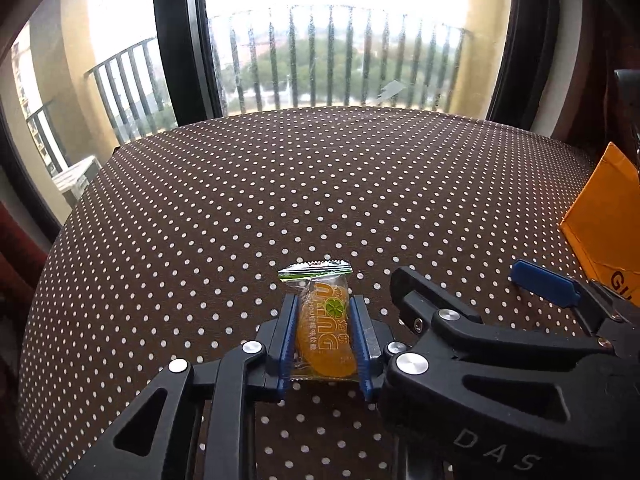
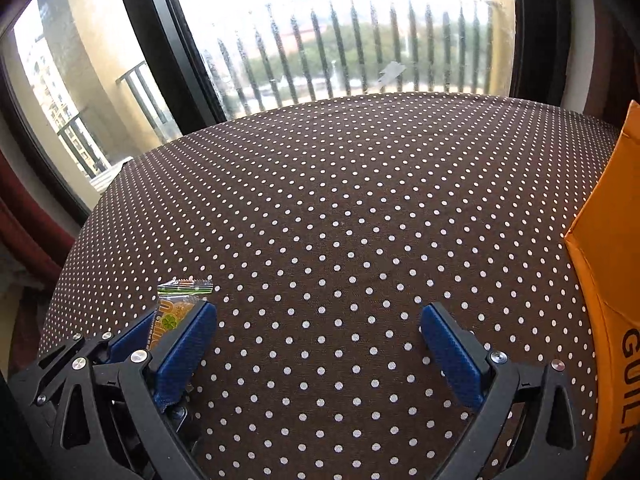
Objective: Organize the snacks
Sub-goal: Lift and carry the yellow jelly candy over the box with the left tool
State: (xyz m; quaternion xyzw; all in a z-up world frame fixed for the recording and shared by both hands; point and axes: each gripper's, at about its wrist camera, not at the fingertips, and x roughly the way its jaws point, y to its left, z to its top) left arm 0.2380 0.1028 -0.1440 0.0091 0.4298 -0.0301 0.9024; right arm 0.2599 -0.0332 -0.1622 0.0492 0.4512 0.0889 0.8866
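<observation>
The orange candy packet [image 1: 325,336] is pinched on the dotted table [image 1: 280,184] by the left gripper [image 1: 325,340]; an orange box [image 1: 608,224] is seen right, the right gripper [image 2: 318,354] beside, fingers spread.

Daylight only, entering through the large dark-framed window [image 1: 340,40] behind the table. Sky blown out to white at the top of both views; trees and black balcony railing [image 1: 340,60] hazy, soft, low contrast through streaked glass. Brown white-dotted tablecloth [image 1: 280,200] evenly lit and sharp, shadows faint. Strong fisheye bending: table edge and window frame curve, corners fall to dark vignette. Orange cardboard box [image 2: 608,280] at right edge stretched, saturated.
</observation>
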